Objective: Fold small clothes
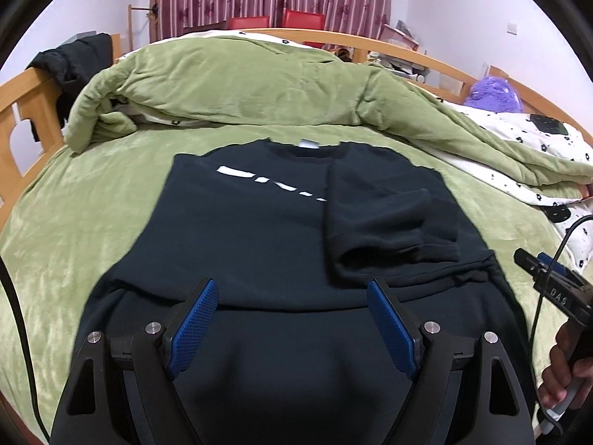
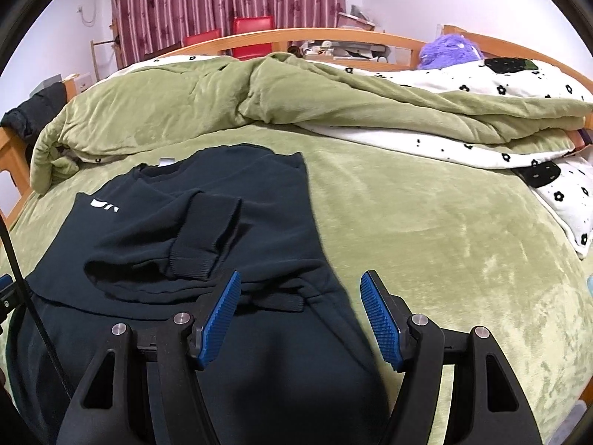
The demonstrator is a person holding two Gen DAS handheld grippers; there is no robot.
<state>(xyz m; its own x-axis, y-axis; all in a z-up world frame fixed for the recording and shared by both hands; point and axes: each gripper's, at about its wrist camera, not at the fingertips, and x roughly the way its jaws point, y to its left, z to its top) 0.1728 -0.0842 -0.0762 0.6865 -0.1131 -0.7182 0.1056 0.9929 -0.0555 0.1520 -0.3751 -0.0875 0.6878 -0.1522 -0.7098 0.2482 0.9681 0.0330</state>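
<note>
A black sweatshirt point(image 1: 241, 230) with white lettering lies flat on the green bed, collar away from me. One sleeve point(image 1: 389, 222) is folded across its chest, cuff toward me. More dark cloth point(image 1: 296, 352) lies under the hem on the near side; whether it is a separate garment I cannot tell. My left gripper point(image 1: 291, 289) hovers open over the hem, nothing between its blue pads. My right gripper point(image 2: 300, 278) stands open over the sweatshirt's point(image 2: 259, 222) right edge beside the folded sleeve point(image 2: 192, 237), also holding nothing. In the left wrist view the right gripper point(image 1: 526, 256) shows at the right, held by a hand point(image 1: 567, 371).
A bunched green quilt point(image 1: 259, 81) with a white flowered lining point(image 1: 537, 155) lies across the far side of the bed. A black coat point(image 1: 74, 63) hangs on the wooden bed rail point(image 1: 33, 85). Bare green sheet point(image 2: 444, 241) spreads right of the sweatshirt. A purple plush point(image 2: 448, 50) sits far right.
</note>
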